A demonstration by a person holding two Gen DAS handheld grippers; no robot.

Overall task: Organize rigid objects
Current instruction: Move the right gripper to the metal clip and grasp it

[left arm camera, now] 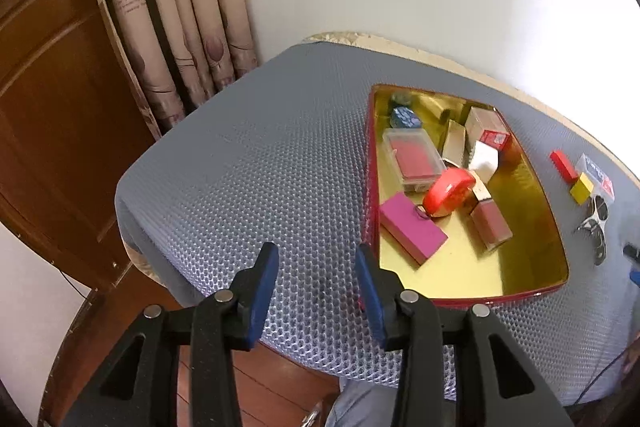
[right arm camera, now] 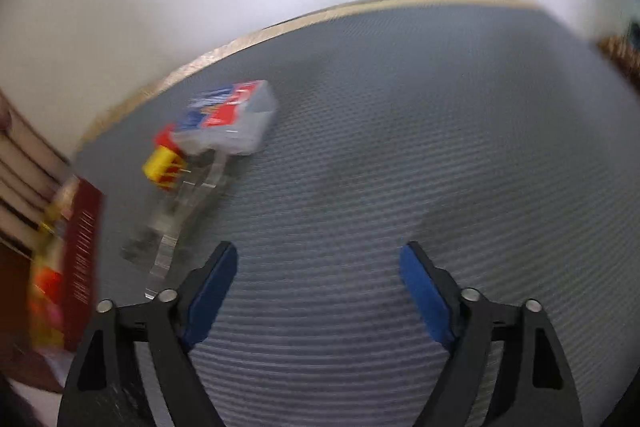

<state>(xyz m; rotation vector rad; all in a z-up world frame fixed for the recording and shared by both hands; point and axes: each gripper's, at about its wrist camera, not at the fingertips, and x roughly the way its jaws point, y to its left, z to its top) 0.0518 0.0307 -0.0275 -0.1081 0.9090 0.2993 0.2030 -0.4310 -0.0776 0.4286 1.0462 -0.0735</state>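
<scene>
A red tin tray (left arm camera: 500,297) with a gold inside sits on the grey mat and holds several items: a pink block (left arm camera: 412,227), a red round tin (left arm camera: 448,191), a clear case (left arm camera: 412,159) and small boxes (left arm camera: 486,127). My left gripper (left arm camera: 317,255) is open and empty, above the mat beside the tray's near left corner. My right gripper (right arm camera: 318,259) is open and empty over bare mat. Left of it lie a clear card case (right arm camera: 232,119), a yellow block (right arm camera: 160,165), a red block (right arm camera: 164,139) and a metal piece (right arm camera: 172,223); the view is blurred.
The red tray's side (right arm camera: 82,259) shows at the left edge of the right wrist view. The loose red block (left arm camera: 562,165), yellow block (left arm camera: 582,187) and metal piece (left arm camera: 596,223) lie right of the tray. Curtain (left arm camera: 176,7), wooden door (left arm camera: 52,107) and white wall stand behind.
</scene>
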